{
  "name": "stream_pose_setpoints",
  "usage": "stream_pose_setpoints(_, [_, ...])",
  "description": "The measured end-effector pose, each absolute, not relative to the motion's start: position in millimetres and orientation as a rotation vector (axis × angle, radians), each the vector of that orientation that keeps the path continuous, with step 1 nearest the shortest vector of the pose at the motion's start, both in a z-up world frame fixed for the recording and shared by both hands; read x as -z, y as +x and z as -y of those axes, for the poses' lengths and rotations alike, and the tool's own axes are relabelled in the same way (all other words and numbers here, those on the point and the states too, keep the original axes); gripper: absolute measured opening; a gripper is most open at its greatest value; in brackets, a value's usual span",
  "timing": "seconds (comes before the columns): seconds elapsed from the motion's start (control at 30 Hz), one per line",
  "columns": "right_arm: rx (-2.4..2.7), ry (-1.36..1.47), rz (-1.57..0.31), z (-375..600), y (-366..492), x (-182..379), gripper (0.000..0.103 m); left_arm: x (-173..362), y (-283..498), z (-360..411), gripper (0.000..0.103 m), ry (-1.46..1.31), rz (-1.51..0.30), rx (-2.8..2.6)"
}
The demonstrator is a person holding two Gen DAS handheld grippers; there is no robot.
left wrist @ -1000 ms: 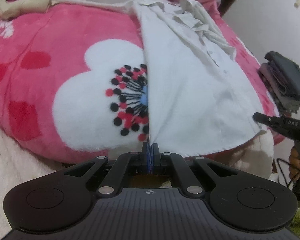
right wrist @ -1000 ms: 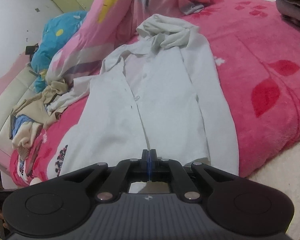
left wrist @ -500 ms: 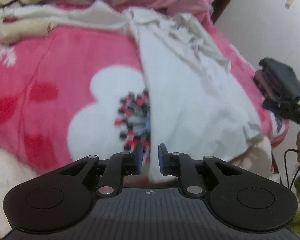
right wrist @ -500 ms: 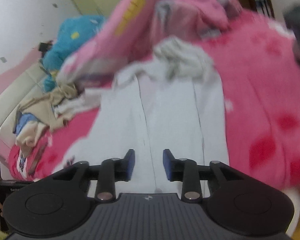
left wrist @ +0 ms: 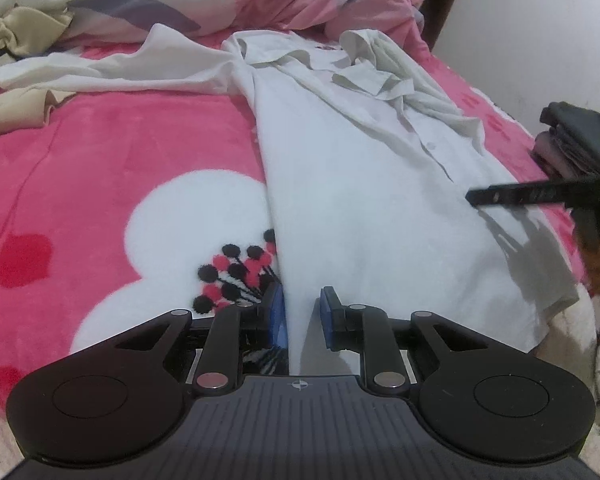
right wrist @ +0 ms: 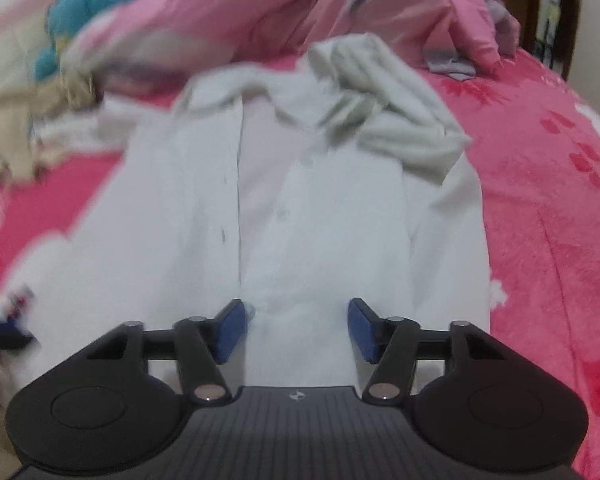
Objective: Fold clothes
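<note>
A white shirt (left wrist: 364,184) is lying flat on the pink bed (left wrist: 112,168), its length running six to twelve o'clock, collar at twelve. The left gripper (left wrist: 302,316) and right gripper (right wrist: 296,330) are opening over its hem, pads clear.

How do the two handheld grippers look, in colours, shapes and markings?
Both are alike. The left gripper has a matte black body with a ribbed grey top plate, a small crosshair mark, two round black discs, silver pivot pins on angled black link arms, and blue pads on the fingers. The right gripper shows the same build, also with blue pads.
</note>
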State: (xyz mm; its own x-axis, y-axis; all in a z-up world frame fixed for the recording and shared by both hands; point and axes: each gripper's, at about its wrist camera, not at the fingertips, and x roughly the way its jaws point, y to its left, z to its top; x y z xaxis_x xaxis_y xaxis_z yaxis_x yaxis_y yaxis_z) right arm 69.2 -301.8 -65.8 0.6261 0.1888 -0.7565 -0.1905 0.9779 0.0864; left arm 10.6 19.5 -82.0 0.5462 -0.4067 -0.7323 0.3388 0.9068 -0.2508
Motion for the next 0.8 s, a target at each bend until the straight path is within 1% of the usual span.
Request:
stream_pose_setpoints(0.03, [-0.208, -0.024, -0.861, 302, 67, 70, 0.035, 82, 11, -20, 0.02, -0.086, -0.893, 0.442])
stream_pose_setpoints(0.07, [-0.196, -0.033, -0.857, 304, 65, 73, 0.002, 82, 12, -20, 0.02, -0.091, -0.898, 0.441])
stream_pose_setpoints(0.13, [-0.152, 0.03, -0.854, 327, 66, 65, 0.0, 81, 13, -21, 0.02, -0.099, -0.907, 0.439])
stream_pose_setpoints(0.3, [0.112, 0.103, -0.733, 414, 58, 33, 0.001, 82, 11, -15, 0.02, -0.078, -0.906, 0.426])
stream_pose_setpoints(0.33, [0.17, 0.119, -0.714, 433, 57, 30, 0.001, 82, 11, -14, 0.02, -0.068, -0.904, 0.425])
stream_pose_setpoints(0.4, [0.257, 0.167, -0.74, 467, 62, 38, 0.009, 81, 11, -12, 0.02, -0.054, -0.904, 0.425])
stream_pose_setpoints(0.43, [0.294, 0.183, -0.765, 480, 64, 45, 0.023, 81, 11, -12, 0.02, -0.049, -0.905, 0.424])
stream_pose_setpoints(0.47, [0.325, 0.198, -0.776, 489, 65, 50, 0.042, 81, 12, -11, 0.02, -0.045, -0.906, 0.424])
stream_pose_setpoints(0.5, [0.336, 0.226, -0.757, 494, 61, 49, 0.044, 81, 12, -12, 0.02, -0.046, -0.908, 0.422])
stream_pose_setpoints(0.57, [0.349, 0.283, -0.699, 503, 53, 44, 0.043, 80, 12, -11, 0.02, -0.049, -0.91, 0.418])
stream_pose_setpoints(0.63, [0.281, 0.355, -0.514, 499, 35, 24, 0.043, 79, 11, -11, 0.02, -0.049, -0.906, 0.418])
stream_pose_setpoints(0.7, [0.207, 0.378, -0.39, 489, 29, 6, 0.047, 76, 11, -12, 0.02, -0.056, -0.901, 0.42])
stream_pose_setpoints(0.77, [0.128, 0.381, -0.357, 473, 37, -6, 0.052, 74, 12, -14, 0.02, -0.067, -0.896, 0.42])
stream_pose_setpoints(0.8, [0.074, 0.377, -0.383, 463, 48, -10, 0.054, 71, 12, -15, 0.021, -0.074, -0.883, 0.417])
